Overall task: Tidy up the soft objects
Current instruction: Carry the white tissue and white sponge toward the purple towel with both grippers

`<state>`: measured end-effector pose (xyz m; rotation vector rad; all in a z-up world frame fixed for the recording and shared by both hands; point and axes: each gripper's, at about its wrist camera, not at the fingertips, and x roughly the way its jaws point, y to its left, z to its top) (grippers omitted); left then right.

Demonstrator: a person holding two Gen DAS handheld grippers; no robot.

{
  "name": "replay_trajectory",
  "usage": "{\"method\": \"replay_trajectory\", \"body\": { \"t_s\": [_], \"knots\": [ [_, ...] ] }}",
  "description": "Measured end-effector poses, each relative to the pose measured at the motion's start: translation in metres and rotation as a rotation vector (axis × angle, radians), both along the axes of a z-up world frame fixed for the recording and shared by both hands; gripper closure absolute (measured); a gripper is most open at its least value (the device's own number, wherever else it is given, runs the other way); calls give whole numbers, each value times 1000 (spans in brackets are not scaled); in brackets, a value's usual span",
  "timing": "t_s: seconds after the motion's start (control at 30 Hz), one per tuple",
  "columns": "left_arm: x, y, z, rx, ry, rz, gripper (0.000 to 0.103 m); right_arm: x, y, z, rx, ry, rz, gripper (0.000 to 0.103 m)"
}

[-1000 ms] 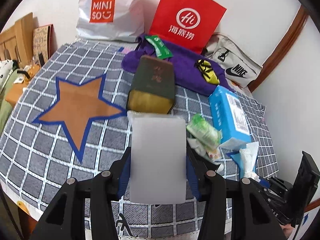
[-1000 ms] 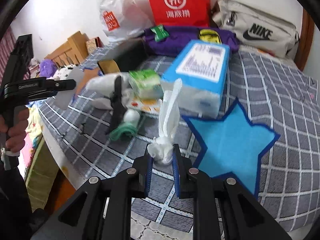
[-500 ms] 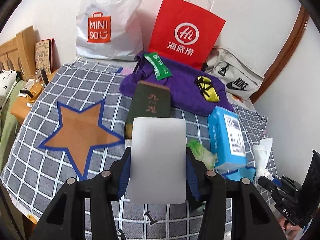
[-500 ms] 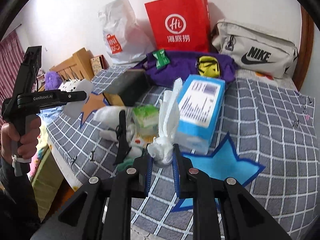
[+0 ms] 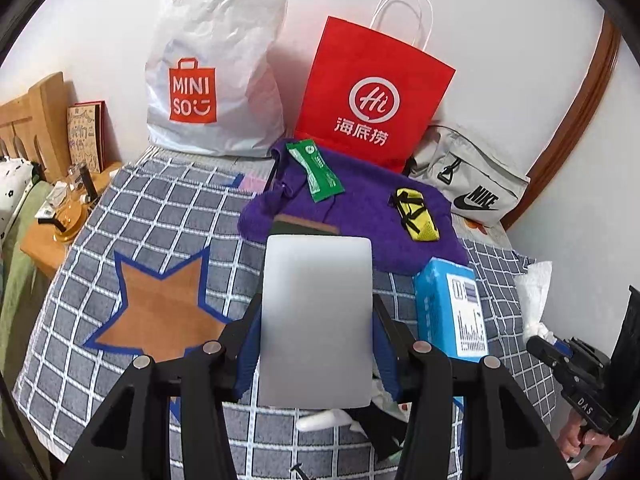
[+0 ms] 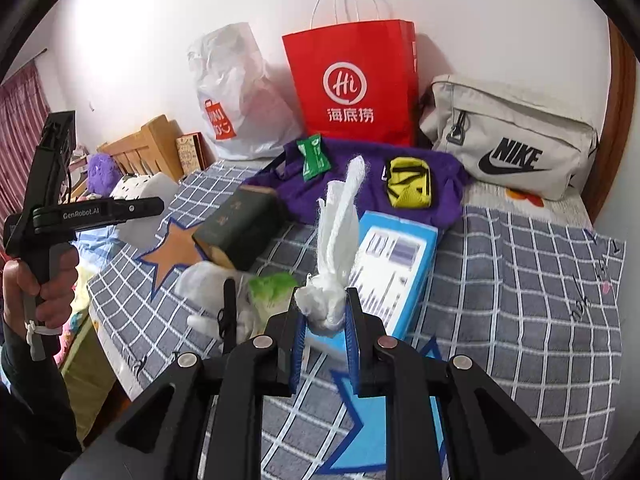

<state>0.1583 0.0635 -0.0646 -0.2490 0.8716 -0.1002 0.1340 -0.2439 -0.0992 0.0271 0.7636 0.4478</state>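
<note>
My left gripper (image 5: 316, 344) is shut on a flat pale grey-white soft pad (image 5: 316, 320) and holds it raised above the checked cloth (image 5: 160, 208). My right gripper (image 6: 323, 316) is shut on a bunched white tissue (image 6: 336, 236) that stands up from its jaws, lifted above the blue tissue box (image 6: 392, 264). The box also shows in the left wrist view (image 5: 452, 312). An orange star patch (image 5: 160, 304) lies left of the pad. A blue star patch (image 6: 384, 432) lies under my right gripper.
A purple towel (image 5: 360, 208) at the back carries a green packet (image 5: 318, 170) and a yellow pouch (image 5: 416, 216). Behind stand a white Miniso bag (image 5: 212, 72), a red paper bag (image 5: 372, 100) and a grey Nike bag (image 5: 468, 176). A dark green box (image 6: 236, 224) and green-white packets (image 6: 272, 292) lie mid-table.
Both grippers have risen and pulled back from the table with their loads. The pad now covers most of the dark green box. The tissue is lifted clear of the tissue box.
</note>
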Motion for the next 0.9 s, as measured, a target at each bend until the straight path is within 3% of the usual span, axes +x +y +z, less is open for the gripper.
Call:
{"method": "replay_trajectory", "body": {
  "t_s": [0.37,0.9],
  "knots": [
    [36,1,9,-6,-11,-13,56,45,-6,8,4,5,-28,85],
    [80,9,-9,-10,19,-41,56,117,-2,4,-57,20,-49,85]
  ]
}}
